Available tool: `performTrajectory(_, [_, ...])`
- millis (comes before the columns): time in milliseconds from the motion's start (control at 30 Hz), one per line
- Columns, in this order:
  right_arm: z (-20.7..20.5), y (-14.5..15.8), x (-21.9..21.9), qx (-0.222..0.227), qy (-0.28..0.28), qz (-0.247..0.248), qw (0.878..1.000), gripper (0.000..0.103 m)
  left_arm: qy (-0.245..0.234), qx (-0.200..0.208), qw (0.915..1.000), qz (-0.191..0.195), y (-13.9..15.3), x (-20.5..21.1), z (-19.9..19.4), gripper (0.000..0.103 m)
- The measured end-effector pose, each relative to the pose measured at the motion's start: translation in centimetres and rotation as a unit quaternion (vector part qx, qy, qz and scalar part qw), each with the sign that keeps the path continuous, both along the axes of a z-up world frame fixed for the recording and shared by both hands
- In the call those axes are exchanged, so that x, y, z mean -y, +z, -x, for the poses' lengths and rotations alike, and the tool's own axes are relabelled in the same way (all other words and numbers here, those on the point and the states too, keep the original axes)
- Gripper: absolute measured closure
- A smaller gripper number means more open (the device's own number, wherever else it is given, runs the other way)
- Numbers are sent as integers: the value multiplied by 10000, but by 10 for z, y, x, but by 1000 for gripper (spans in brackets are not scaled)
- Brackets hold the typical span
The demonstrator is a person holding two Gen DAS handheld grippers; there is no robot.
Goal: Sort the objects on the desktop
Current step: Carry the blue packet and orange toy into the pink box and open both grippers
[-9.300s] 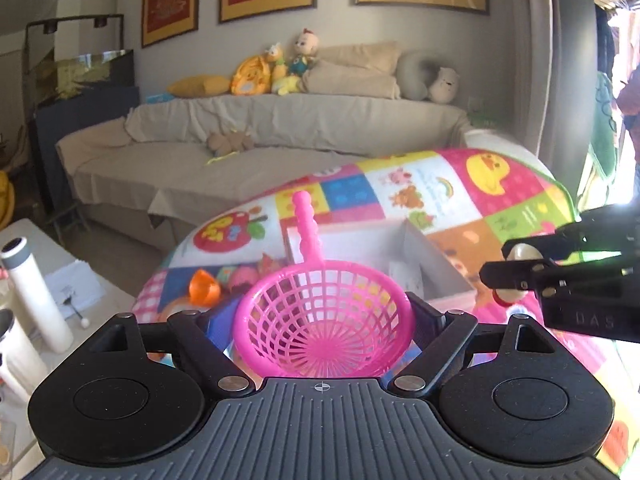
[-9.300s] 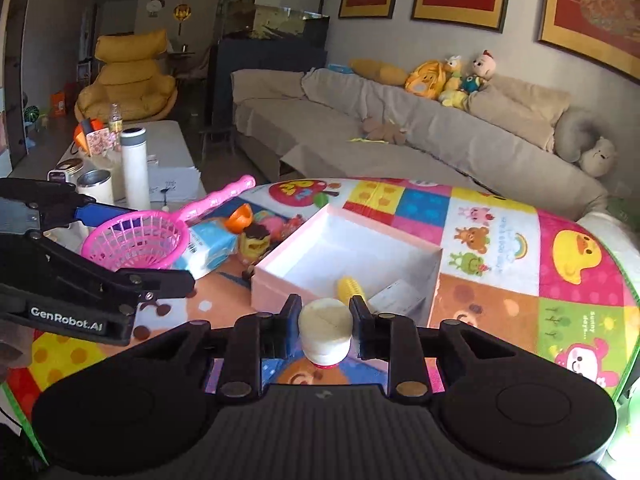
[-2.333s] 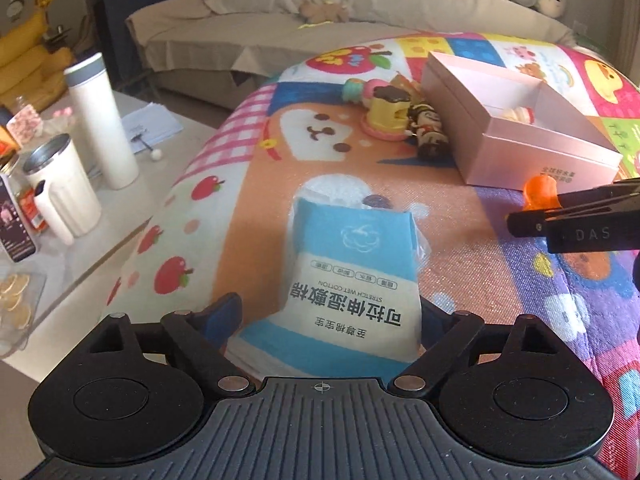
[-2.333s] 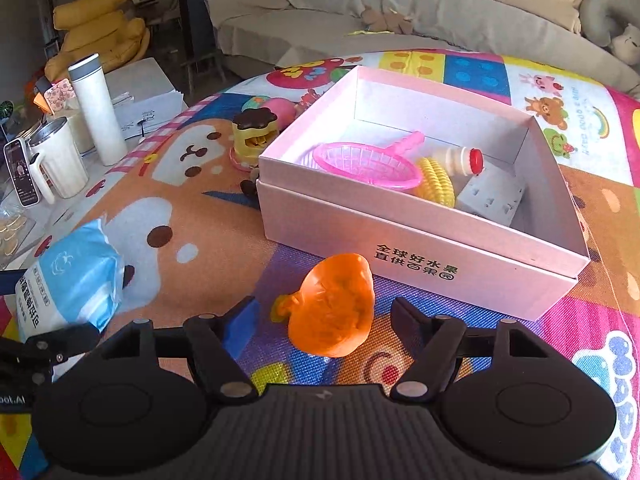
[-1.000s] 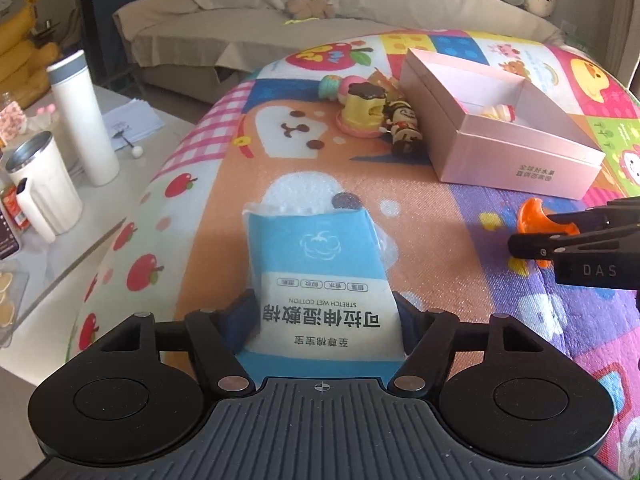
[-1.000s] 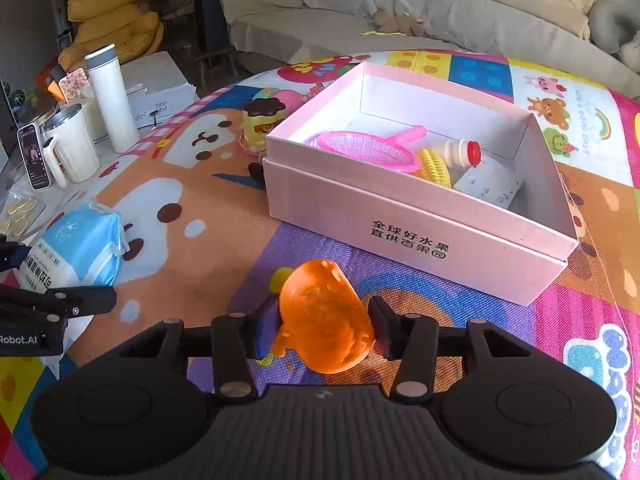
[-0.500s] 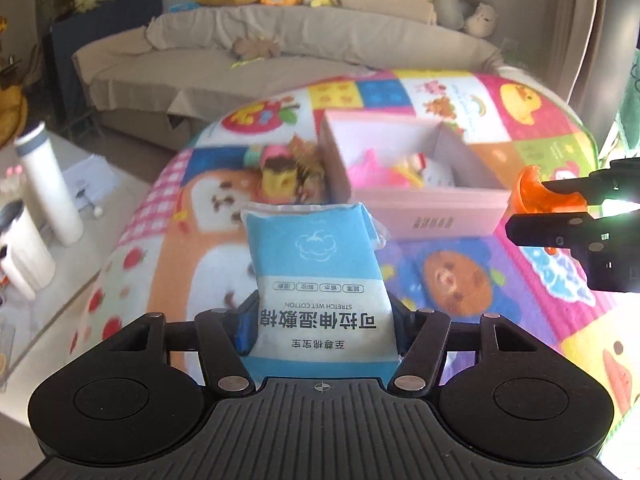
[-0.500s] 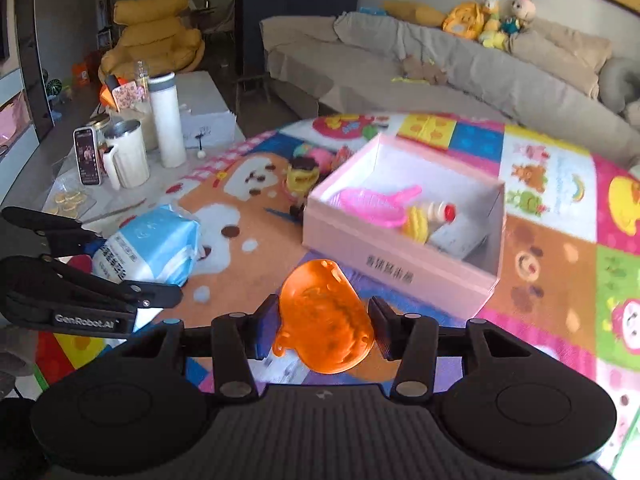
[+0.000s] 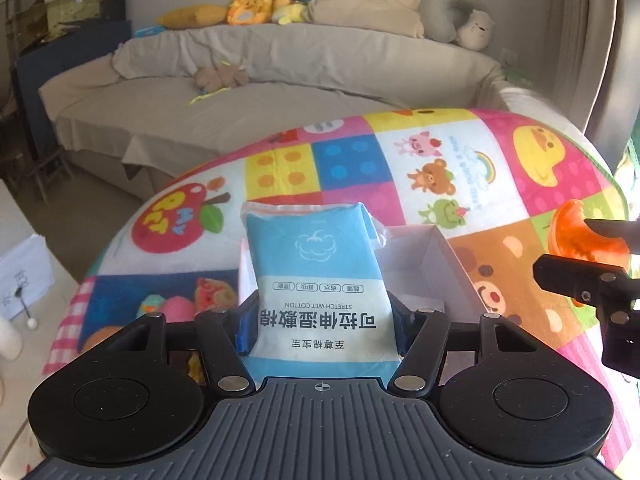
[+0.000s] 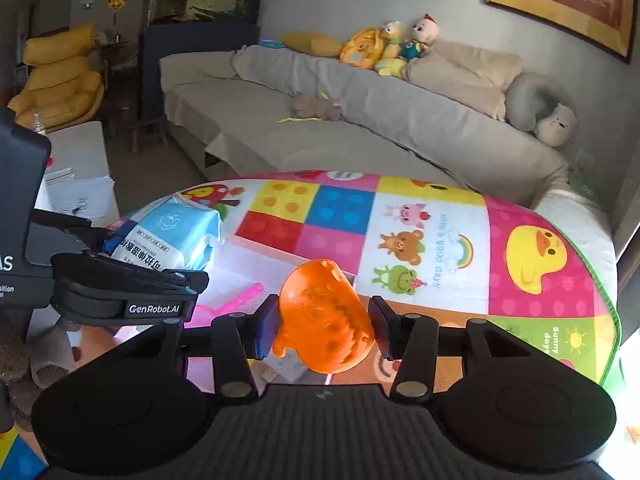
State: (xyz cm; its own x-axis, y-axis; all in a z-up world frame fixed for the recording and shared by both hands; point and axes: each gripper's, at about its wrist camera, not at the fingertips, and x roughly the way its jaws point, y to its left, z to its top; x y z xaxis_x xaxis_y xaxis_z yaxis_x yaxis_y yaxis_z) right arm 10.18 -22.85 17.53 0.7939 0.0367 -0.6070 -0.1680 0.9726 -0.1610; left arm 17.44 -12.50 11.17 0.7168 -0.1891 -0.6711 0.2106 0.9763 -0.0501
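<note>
My left gripper (image 9: 320,320) is shut on a blue and white pack of wet cotton wipes (image 9: 316,276) and holds it in the air above the pink box (image 9: 436,256). The pack also shows in the right wrist view (image 10: 168,236). My right gripper (image 10: 322,322) is shut on an orange toy mould (image 10: 324,320), held up over the box's near right side; it shows in the left wrist view (image 9: 580,236) too. In the right wrist view a pink strainer handle (image 10: 240,298) lies in the box, mostly hidden.
A colourful play mat (image 9: 440,168) covers the table. Small toys (image 9: 176,304) lie on it left of the box. A grey sofa (image 10: 360,120) with plush toys stands behind. A white side table with papers (image 10: 80,196) is to the left.
Both grippers have risen and moved forward over the box, each still holding its object. The wipes pack now hangs above the box interior.
</note>
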Motion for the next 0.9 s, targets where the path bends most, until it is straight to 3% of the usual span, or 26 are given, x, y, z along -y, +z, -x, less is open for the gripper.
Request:
performTrajectory(133, [-34, -22, 17, -277, -129, -295, 9991, 55, -168, -101, 9998, -63, -18, 9, -18, 33])
performTrajectory(267, [-57, -47, 16, -543, -134, -452, 9974, 55, -70, -110, 9999, -5, -20, -11, -13, 18])
performTrajectory(467, [-76, -59, 0, -709, -51, -584, 9958, 55, 281, 86, 9995, 127, -21, -75, 43, 7])
performTrajectory(600, [-87, -55, -16, -705, -15, -547, 9960, 55, 405, -153, 9990, 63, -40, -108, 81, 6])
performTrajectory(767, [-96, -56, -40, -830, -7, -263, 9962, 55, 295, -325, 9983, -380, -71, -128, 123, 3])
performTrajectory(900, [-93, -55, -49, -895, -75, -119, 9959, 40, 364, -286, 9981, -395, -90, -142, 139, 2])
